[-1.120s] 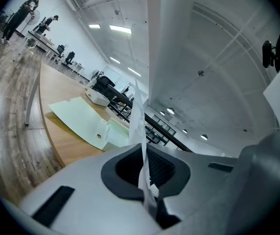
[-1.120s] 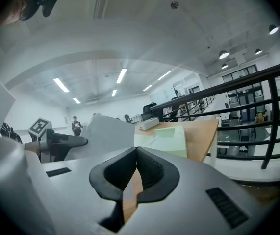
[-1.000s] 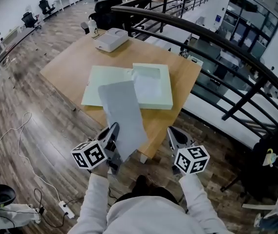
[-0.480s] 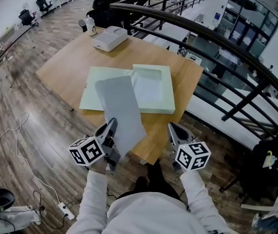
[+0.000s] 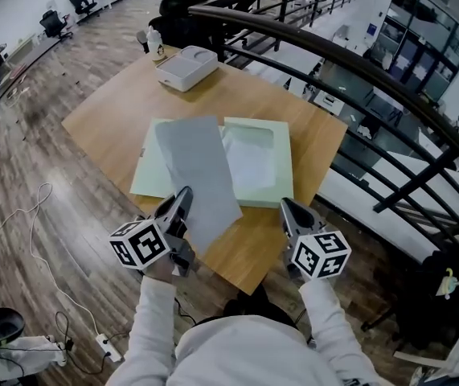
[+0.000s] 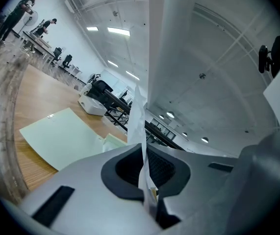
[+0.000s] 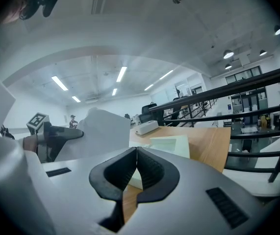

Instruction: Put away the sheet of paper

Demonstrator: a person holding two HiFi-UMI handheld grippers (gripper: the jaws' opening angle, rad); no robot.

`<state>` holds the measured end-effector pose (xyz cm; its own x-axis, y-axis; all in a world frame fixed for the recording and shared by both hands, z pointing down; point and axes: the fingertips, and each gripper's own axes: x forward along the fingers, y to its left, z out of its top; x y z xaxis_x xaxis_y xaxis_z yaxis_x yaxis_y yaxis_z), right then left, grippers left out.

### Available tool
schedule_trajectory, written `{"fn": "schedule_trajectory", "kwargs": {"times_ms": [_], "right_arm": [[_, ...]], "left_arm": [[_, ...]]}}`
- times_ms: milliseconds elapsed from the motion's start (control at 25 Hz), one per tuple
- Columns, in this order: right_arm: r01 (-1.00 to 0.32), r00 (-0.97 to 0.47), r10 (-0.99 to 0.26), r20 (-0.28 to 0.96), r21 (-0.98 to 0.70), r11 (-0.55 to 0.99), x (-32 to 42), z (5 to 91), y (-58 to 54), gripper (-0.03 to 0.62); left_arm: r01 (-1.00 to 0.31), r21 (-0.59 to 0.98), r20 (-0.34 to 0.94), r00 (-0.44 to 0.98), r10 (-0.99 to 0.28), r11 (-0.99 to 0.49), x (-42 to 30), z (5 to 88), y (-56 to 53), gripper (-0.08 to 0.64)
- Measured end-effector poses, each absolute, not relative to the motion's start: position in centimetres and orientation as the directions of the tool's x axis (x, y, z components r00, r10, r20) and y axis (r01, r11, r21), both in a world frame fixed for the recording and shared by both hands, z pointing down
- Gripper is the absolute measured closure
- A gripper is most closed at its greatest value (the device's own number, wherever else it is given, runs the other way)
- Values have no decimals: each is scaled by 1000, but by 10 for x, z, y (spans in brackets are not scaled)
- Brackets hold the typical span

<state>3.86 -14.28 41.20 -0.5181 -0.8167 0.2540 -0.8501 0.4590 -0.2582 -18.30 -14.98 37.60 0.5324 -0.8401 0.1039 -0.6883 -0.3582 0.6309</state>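
Sheet of paper, broad in head view, edge-on between clamped left tongs

I see the sheet of paper as a plain grey-white rectangle, pinched by its near edge between the closed jaws of my left gripper. It juts forward, nearly flat, above the wooden table, its far end over the open pale green box file.

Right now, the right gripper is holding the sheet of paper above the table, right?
No, the left gripper holds the sheet of paper above the table; the left gripper view shows its jaws pinching it. The right gripper is empty.
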Motion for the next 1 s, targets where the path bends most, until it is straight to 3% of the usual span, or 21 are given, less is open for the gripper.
{"fn": "schedule_trajectory", "kwargs": {"times_ms": [1000], "right_arm": [[-818, -568, -770, 290, -307, 487, 68, 431, -243, 565]], "left_arm": [[-709, 563, 140, 589, -796, -425, -144, 376, -302, 543]]}}
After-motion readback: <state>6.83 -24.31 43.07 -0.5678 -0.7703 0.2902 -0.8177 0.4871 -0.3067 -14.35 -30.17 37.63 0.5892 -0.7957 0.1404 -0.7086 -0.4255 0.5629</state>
